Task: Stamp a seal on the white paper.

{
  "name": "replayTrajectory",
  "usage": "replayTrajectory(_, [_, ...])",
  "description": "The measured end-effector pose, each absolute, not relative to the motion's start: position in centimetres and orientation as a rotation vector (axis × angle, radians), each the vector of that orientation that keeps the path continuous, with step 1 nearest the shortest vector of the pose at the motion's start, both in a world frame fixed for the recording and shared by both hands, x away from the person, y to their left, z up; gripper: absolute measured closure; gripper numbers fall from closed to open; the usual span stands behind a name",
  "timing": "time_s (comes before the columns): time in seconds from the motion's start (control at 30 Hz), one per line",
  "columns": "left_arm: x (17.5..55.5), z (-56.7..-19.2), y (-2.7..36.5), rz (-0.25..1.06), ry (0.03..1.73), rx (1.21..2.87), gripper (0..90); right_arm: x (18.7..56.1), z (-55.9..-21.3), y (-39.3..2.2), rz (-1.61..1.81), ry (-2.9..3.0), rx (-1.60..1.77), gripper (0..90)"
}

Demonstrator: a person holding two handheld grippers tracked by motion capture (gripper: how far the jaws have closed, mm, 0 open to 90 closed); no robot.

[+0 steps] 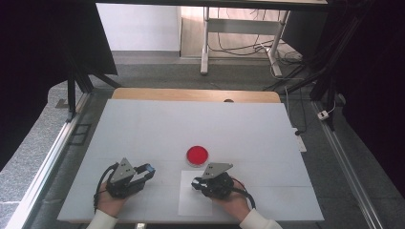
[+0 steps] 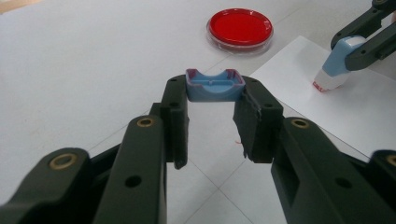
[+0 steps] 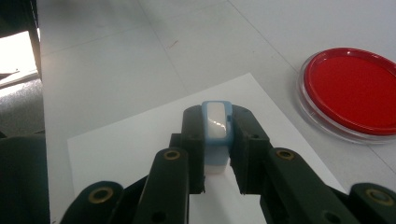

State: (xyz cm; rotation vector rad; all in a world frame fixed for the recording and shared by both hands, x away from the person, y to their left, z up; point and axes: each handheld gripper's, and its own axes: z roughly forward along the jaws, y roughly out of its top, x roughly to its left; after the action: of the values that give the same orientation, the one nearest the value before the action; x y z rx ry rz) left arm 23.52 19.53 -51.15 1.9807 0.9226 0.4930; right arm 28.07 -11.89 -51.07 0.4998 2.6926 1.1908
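A big white tabletop fills the middle of the high view. A white sheet of paper lies flat on it at the near edge, a bit right of the middle. Just beyond the far edge of the paper sits a round clear dish with a flat red inside. A person's two hands come in from the near side, and each one holds a black tool. The left hand-held gripper is on the left, near the edge of the tabletop and well apart from the paper. Its jaws are clenched on a small blue cap, one jaw on each side. The cap is open at the top, like a tiny tray, and it has dark red marks on its rim. It sits at the very tips of the jaws, above the tabletop. The right hand-held gripper is over the paper, close to the dish. Its jaws are squeezed tight on a small light blue stamp with a white strip on its top side. In the left gripper view the stamp leans over the paper, and its white end with a red edge points down at the sheet.
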Motion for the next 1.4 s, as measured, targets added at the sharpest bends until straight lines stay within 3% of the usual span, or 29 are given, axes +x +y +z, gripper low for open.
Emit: replayTrajectory(1.4, [23.8, -51.5, 19.4, 0.474, 0.914, 1.991, 65.2, 29.9, -47.9, -16.3, 1.609, 2.446, 0.775, 75.5])
